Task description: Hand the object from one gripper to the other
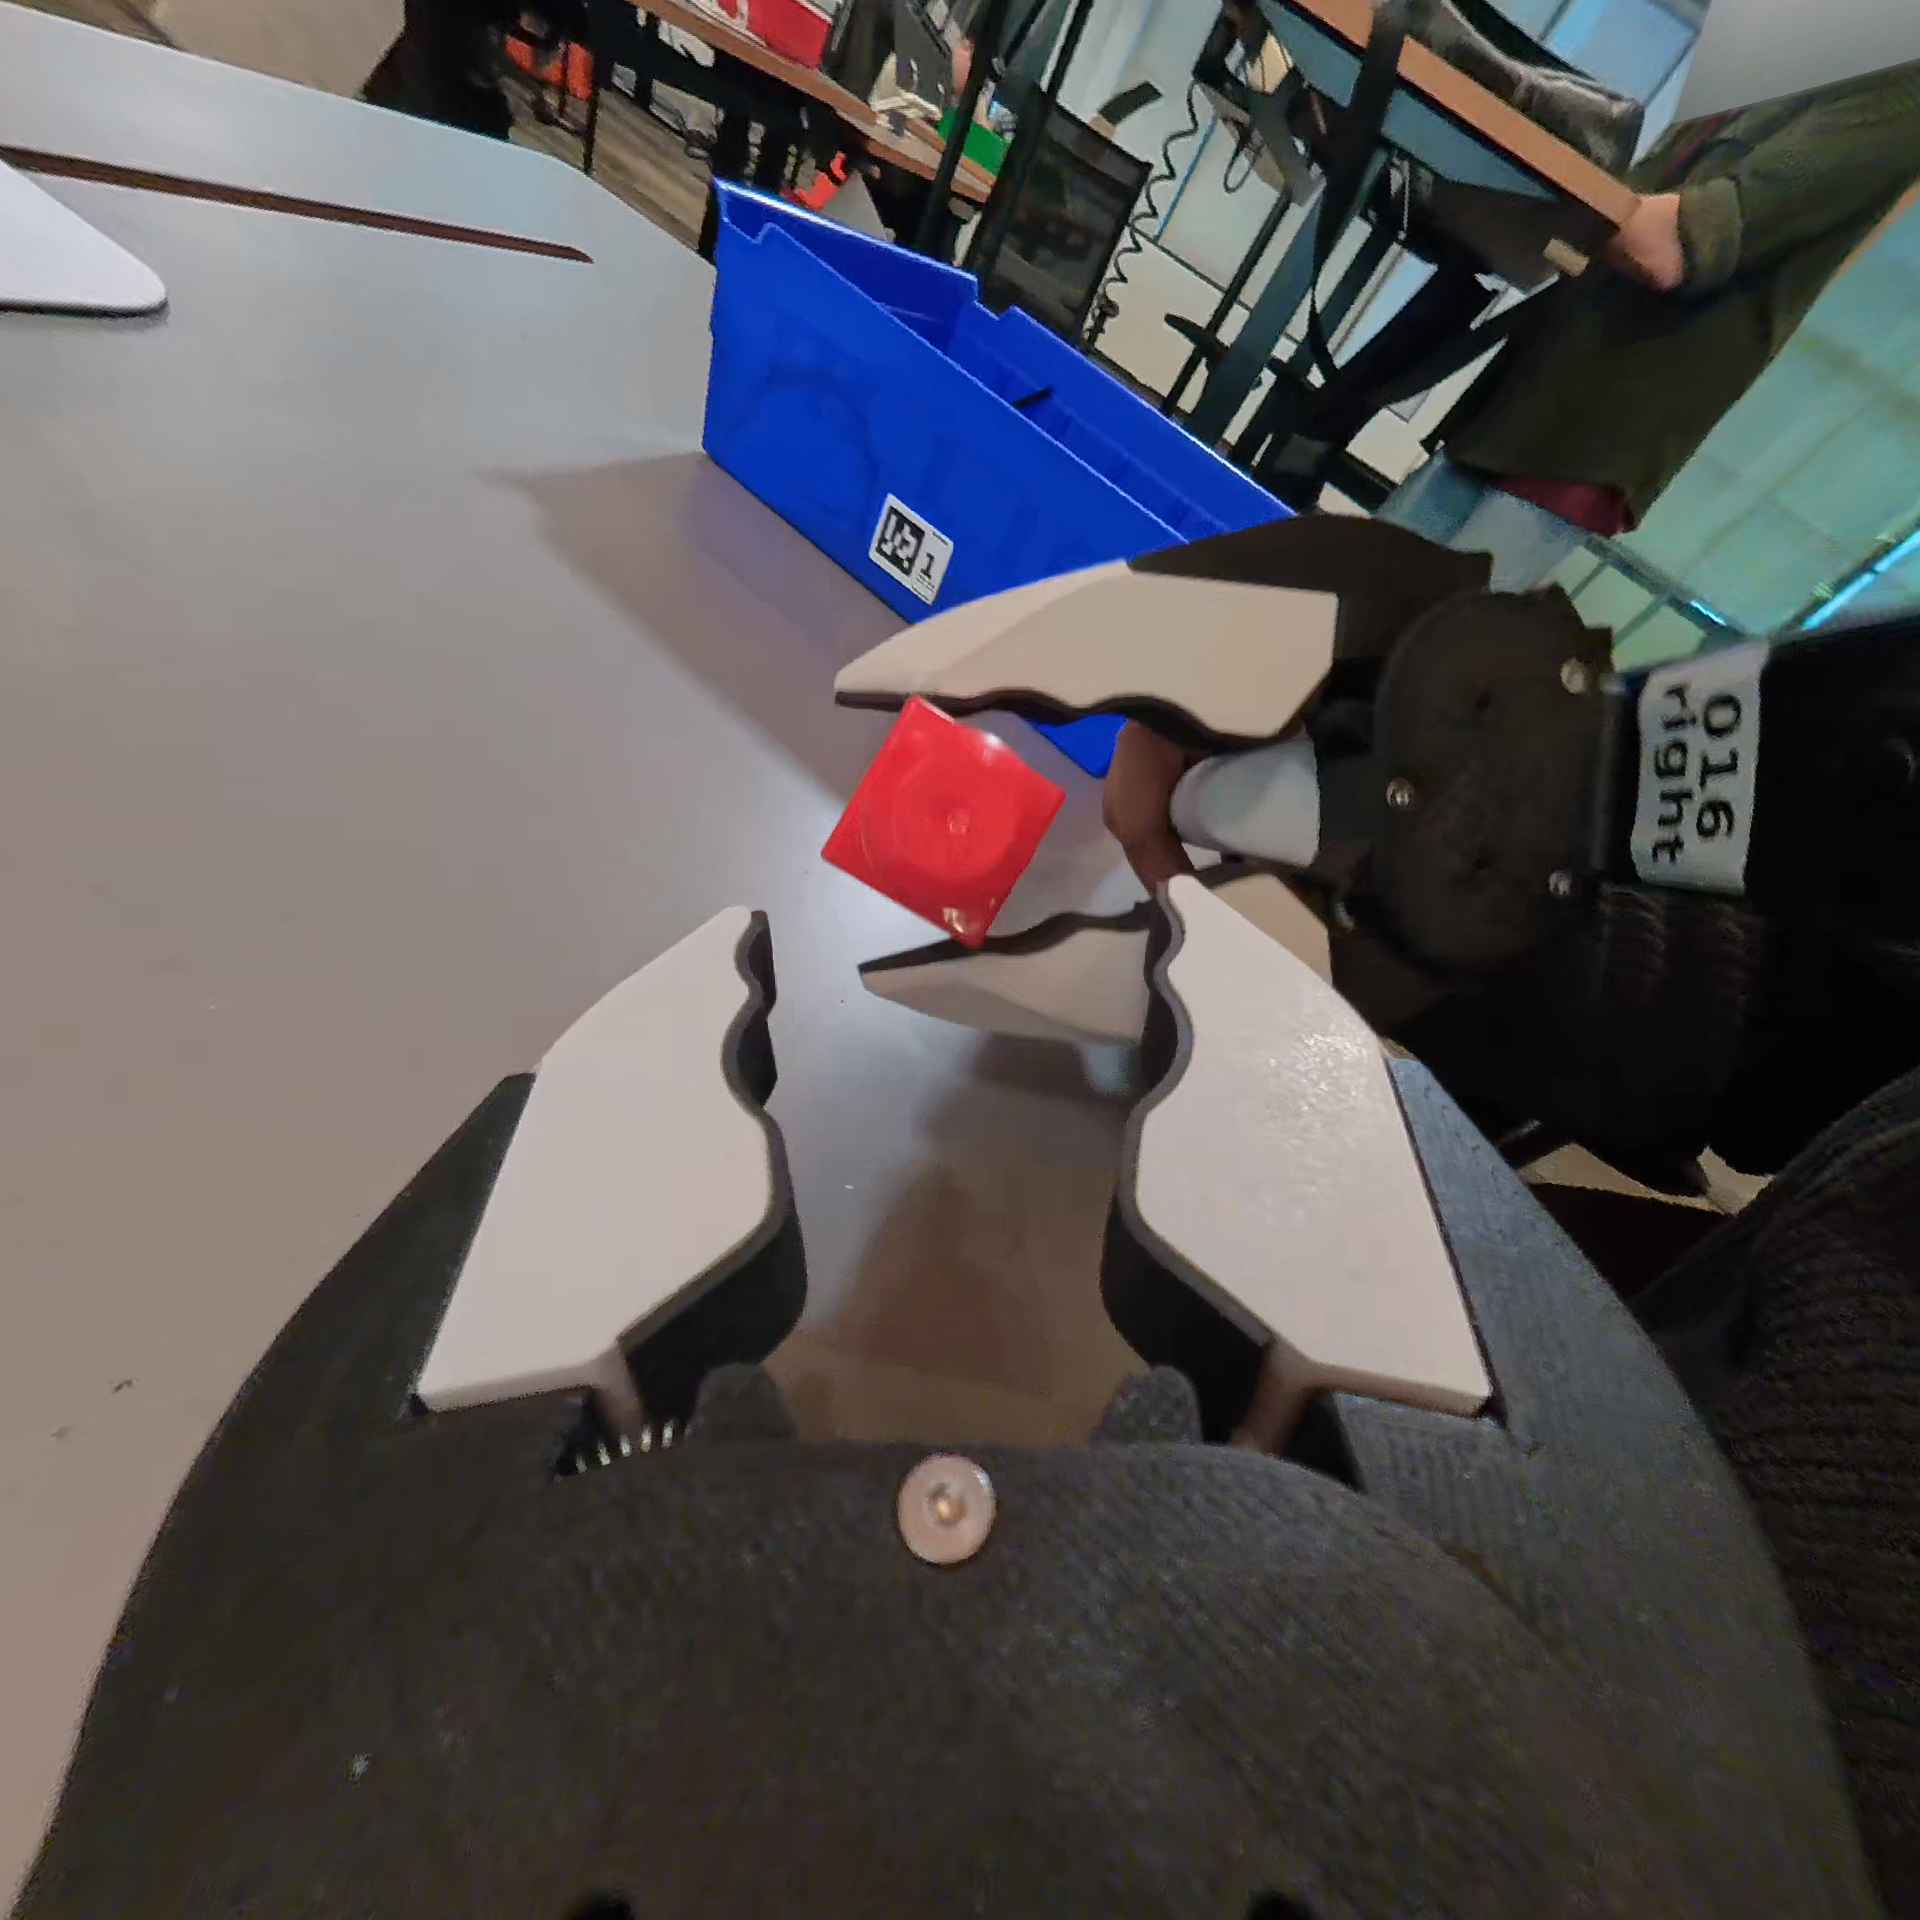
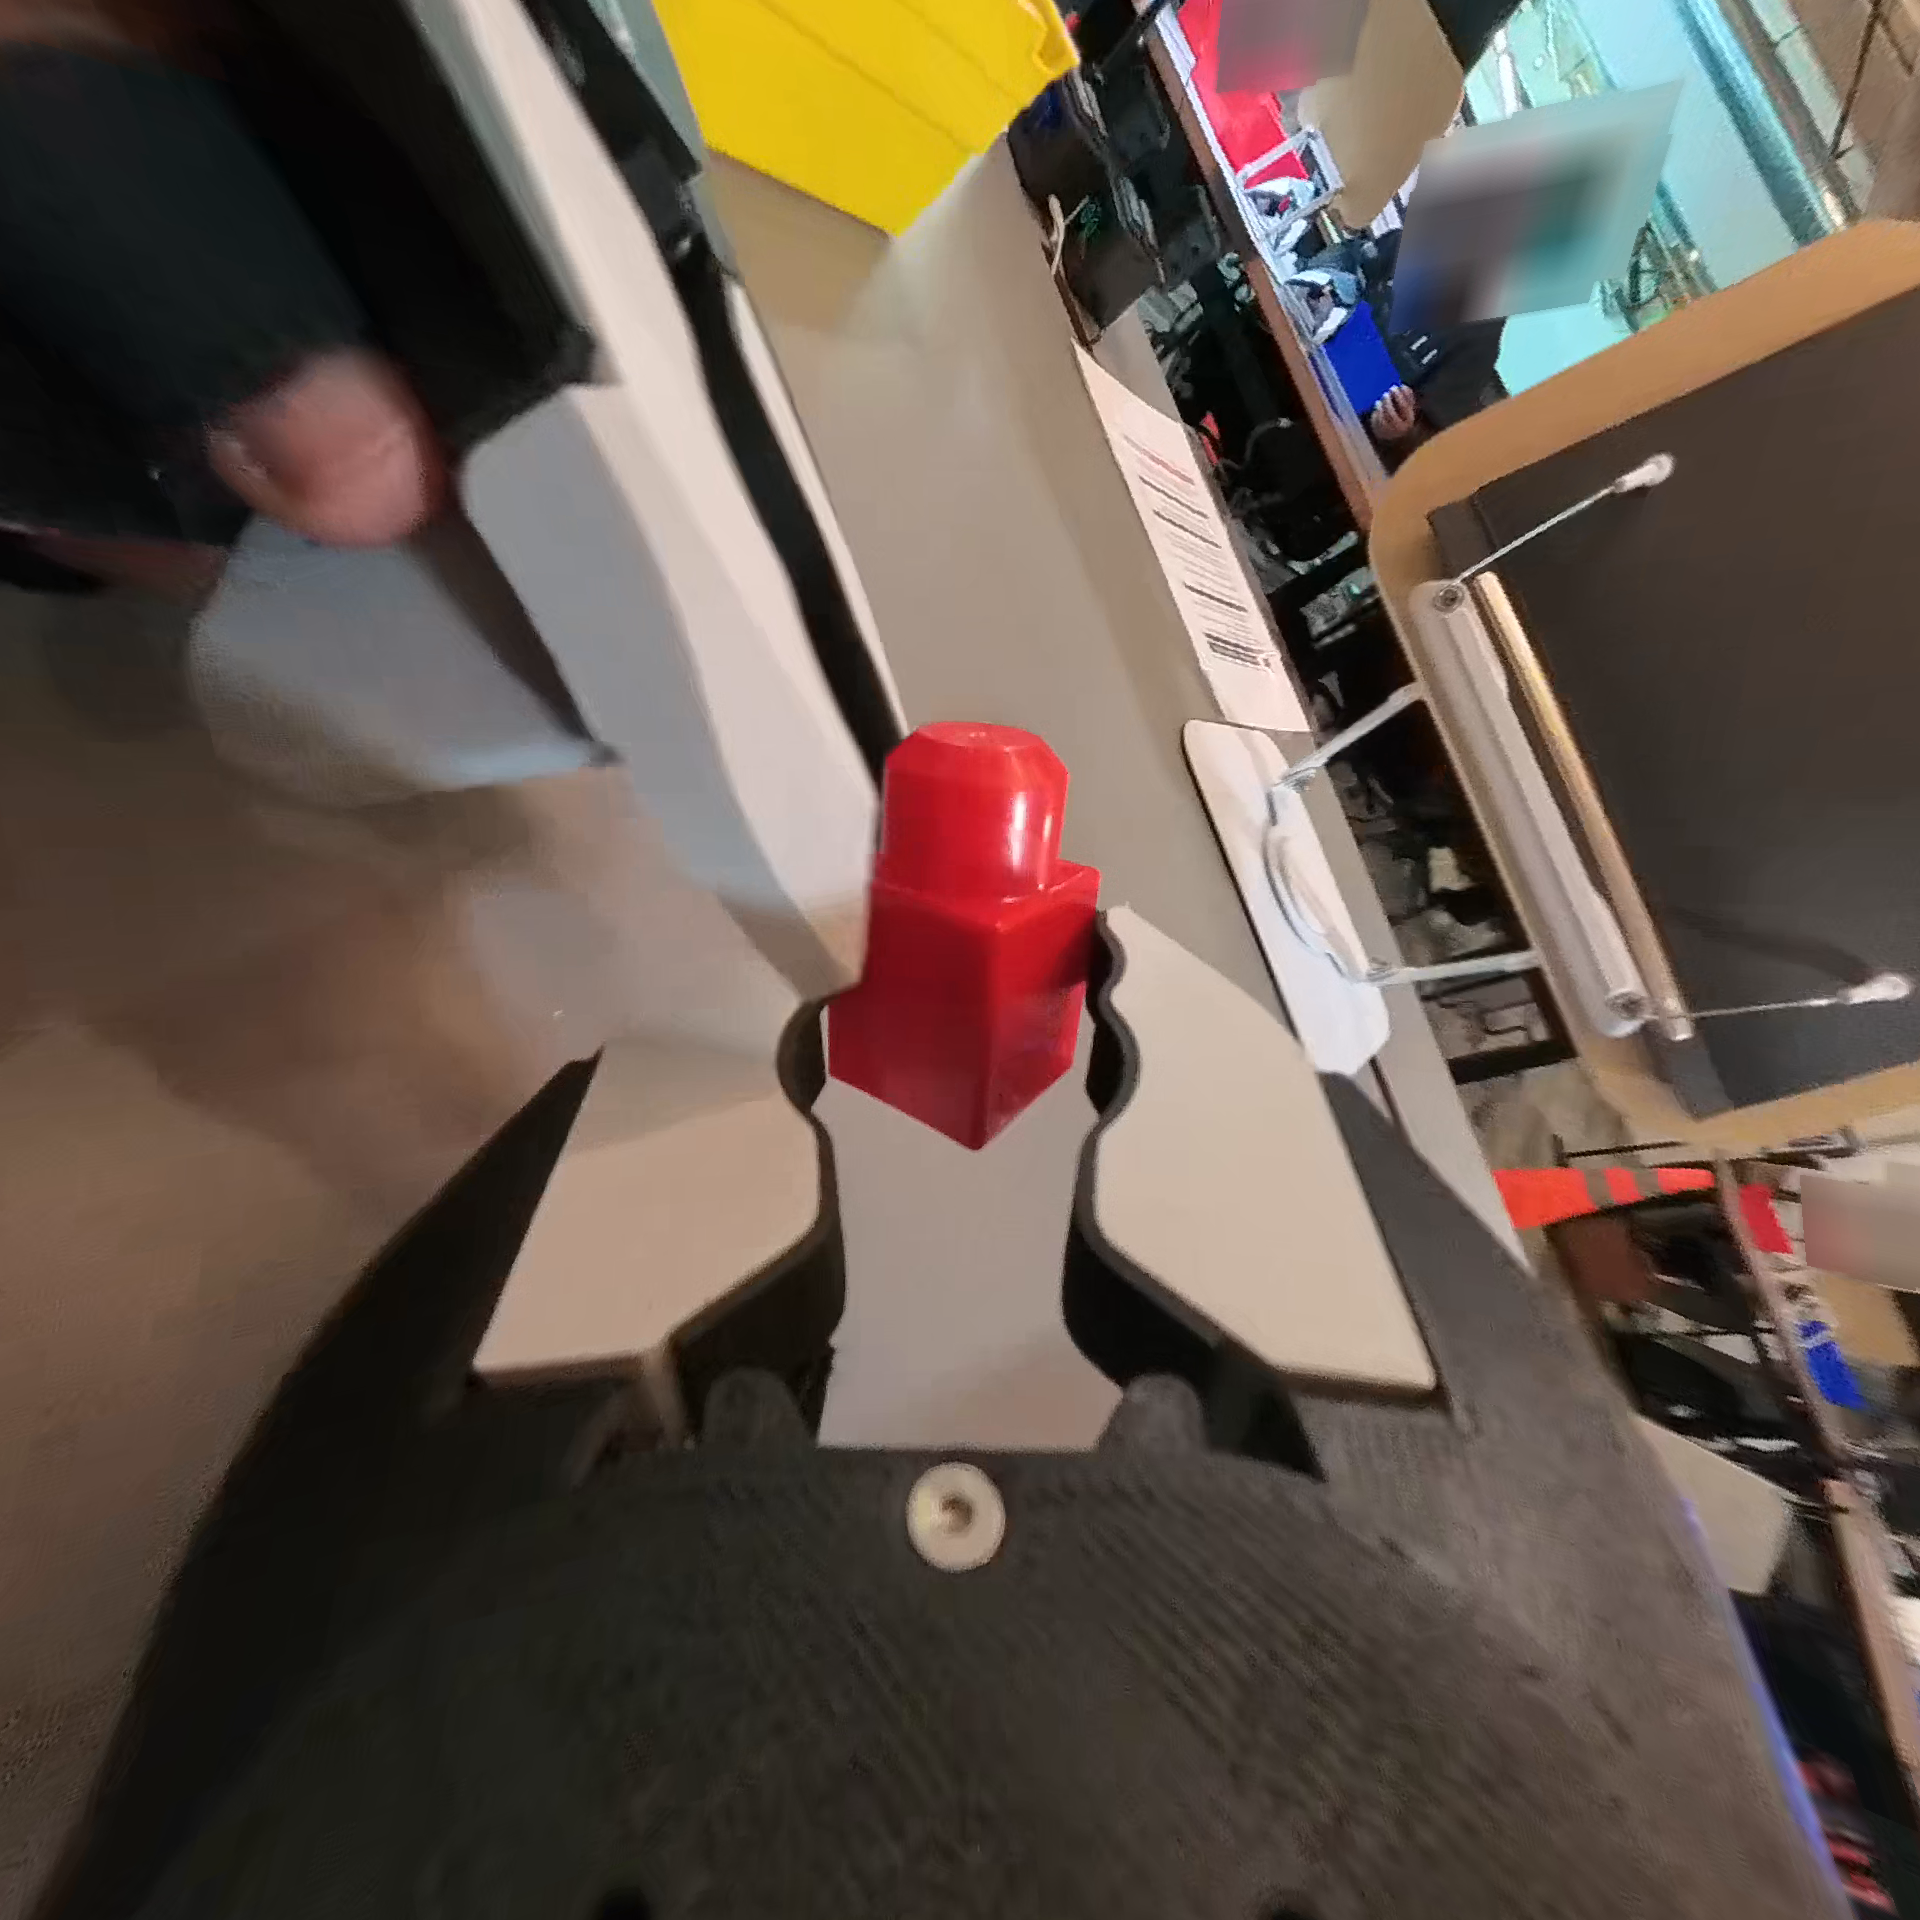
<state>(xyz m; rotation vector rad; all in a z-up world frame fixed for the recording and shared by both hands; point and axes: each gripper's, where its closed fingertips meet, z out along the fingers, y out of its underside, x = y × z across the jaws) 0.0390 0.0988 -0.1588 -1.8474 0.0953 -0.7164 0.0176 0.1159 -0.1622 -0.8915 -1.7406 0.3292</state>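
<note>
The red block [image 2: 961, 977] is clenched in the right tongs [image 2: 966, 997], stud pointed forward along them; the left tongs [image 1: 961, 925] are spread just beside, a blue bin [image 1: 935, 436] beyond.

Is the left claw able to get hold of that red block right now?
Probably yes. The left gripper is open just short of the red block, nothing lies between them, and the block's studded end sticks out past the right gripper's fingers.

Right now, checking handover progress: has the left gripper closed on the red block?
No, the left gripper is open, short of the red block.
</note>
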